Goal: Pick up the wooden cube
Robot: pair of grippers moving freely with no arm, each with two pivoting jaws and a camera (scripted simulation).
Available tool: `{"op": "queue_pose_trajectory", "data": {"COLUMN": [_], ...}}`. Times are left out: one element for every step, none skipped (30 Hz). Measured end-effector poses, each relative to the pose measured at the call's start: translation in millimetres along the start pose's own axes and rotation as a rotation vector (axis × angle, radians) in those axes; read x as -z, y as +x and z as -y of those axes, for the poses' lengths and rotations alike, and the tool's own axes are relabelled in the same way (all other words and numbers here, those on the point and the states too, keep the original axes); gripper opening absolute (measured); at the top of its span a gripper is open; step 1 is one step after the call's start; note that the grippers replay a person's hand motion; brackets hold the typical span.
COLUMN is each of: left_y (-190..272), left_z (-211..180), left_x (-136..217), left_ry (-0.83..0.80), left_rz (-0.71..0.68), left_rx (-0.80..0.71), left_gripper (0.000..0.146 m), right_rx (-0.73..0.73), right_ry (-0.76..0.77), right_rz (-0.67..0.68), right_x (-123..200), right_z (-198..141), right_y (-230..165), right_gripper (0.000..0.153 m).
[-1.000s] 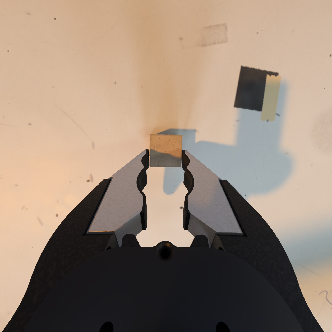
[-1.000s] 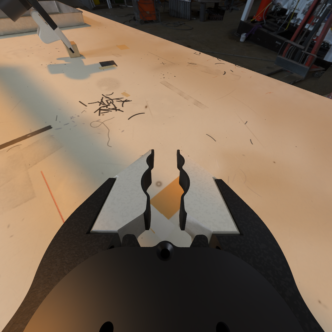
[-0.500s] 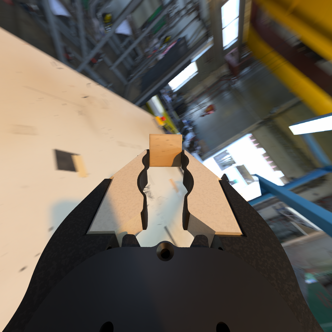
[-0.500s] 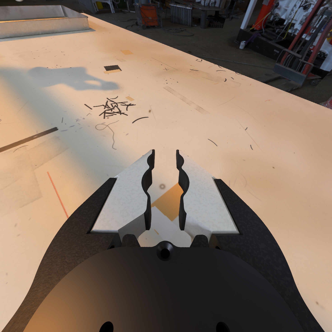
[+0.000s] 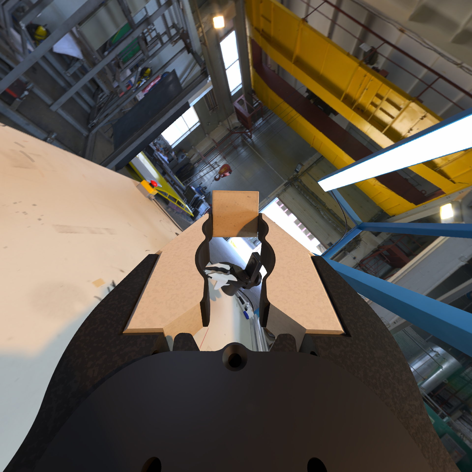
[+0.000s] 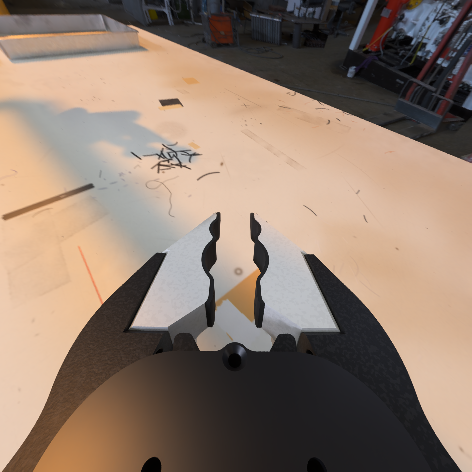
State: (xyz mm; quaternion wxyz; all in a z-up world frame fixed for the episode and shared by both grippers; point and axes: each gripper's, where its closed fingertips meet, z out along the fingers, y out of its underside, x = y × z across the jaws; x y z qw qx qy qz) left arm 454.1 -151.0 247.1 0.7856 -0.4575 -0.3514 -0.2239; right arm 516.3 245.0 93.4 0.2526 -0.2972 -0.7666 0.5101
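The wooden cube, light tan, sits clamped between the tips of my left gripper, high above the table; the view tilts up toward the hall ceiling. Through the gap between the fingers the other gripper shows far off over the table. My right gripper is open and empty, low over the table, its jaws a small gap apart. The cube and the left gripper are out of the right wrist view; only a large shadow lies on the table there.
A shallow grey tray stands at the table's far left corner. A black patch, a pile of black scraps and a dark bar lie on the table. The table's far edge borders the workshop floor. A box with a red button sits at the table edge.
My left gripper has lifted the cube off the table and tilted upward, from looking down at the table to facing the hall. It has left the right wrist view; its shadow grew. The right gripper barely moved.
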Motion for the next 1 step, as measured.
{"op": "queue_pose_trajectory", "data": {"left_y": [2.8], "left_z": [-3.6], "left_x": [-6.6], "left_ry": [0.007], "left_rz": [-0.017], "left_rx": [-0.009], "left_gripper": [0.035], "right_rx": [-0.011], "right_ry": [0.012], "right_rz": [0.017], "right_x": [-1.9], "right_z": [3.4], "right_y": [-3.1], "right_gripper": [0.023]}}
